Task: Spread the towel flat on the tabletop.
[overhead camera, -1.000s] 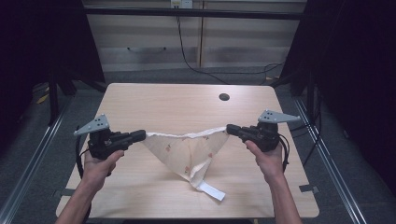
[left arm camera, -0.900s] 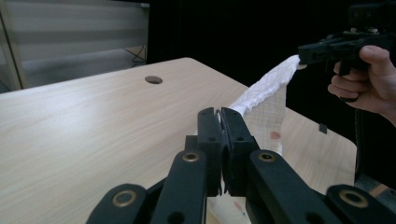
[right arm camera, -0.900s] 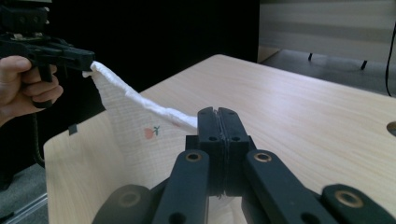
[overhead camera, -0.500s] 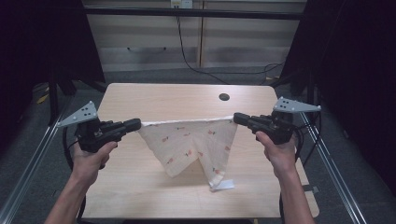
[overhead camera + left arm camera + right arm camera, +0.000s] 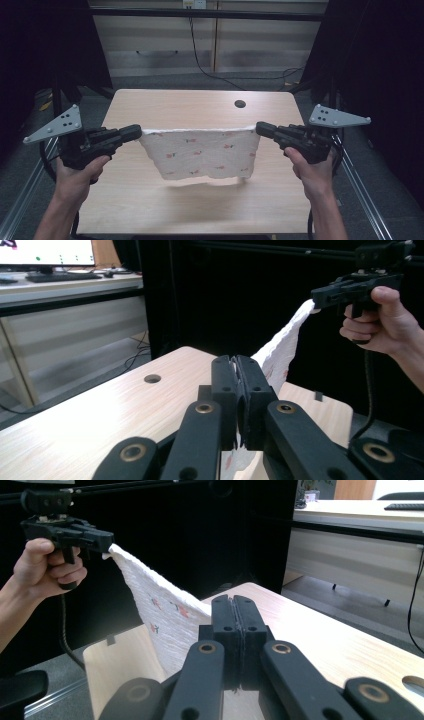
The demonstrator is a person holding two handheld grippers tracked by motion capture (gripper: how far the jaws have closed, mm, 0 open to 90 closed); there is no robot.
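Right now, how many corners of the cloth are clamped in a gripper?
2: the white patterned cloth has one top corner in the left gripper and the other in the right gripper; its lower corners hang free.

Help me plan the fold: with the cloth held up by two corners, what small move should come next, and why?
Probably lower both hands together until the cloth's bottom edge meets the table. The left tool and right tool each pinch a top corner, the top edge is stretched level, and the cloth hangs flat, clear of the wood, ready to lay down smooth.
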